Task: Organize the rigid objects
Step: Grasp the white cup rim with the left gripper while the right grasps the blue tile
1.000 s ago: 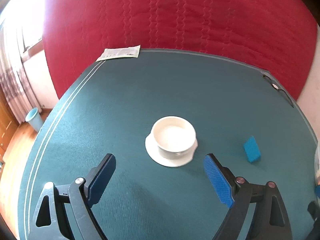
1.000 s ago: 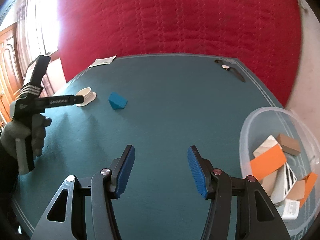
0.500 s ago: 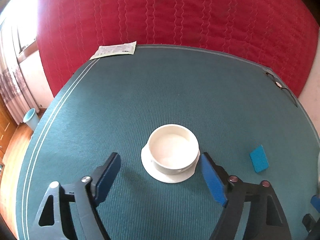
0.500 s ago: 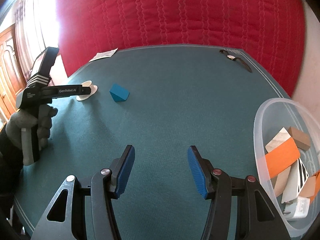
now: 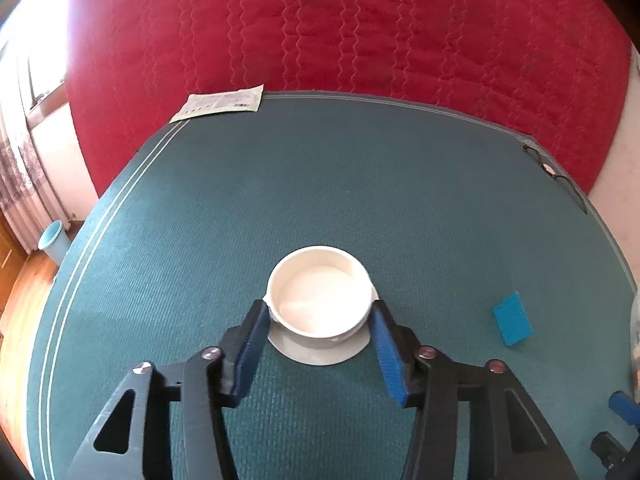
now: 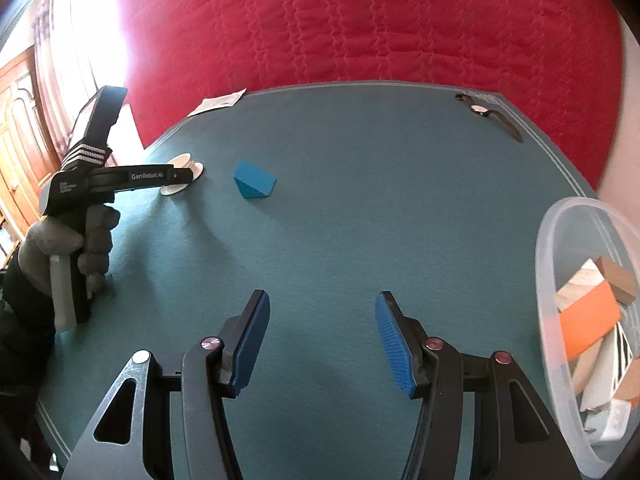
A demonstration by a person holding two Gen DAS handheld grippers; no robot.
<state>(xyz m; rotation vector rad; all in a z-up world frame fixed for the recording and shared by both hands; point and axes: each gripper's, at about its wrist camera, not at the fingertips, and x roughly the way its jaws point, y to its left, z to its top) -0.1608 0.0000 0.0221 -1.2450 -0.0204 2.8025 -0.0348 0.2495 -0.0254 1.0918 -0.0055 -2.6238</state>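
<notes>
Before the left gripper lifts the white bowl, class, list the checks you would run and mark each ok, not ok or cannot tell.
1. White bowl sits between the left gripper's closing jaws: ok.
2. Pads firmly pressing the bowl: cannot tell.
3. Bowl free to lift off its saucer: cannot tell.
4. Right gripper open with nothing between its jaws: ok.
5. Clear bin has room for more: ok.
6. Blue wedge block stands apart from the bowl: ok.
</notes>
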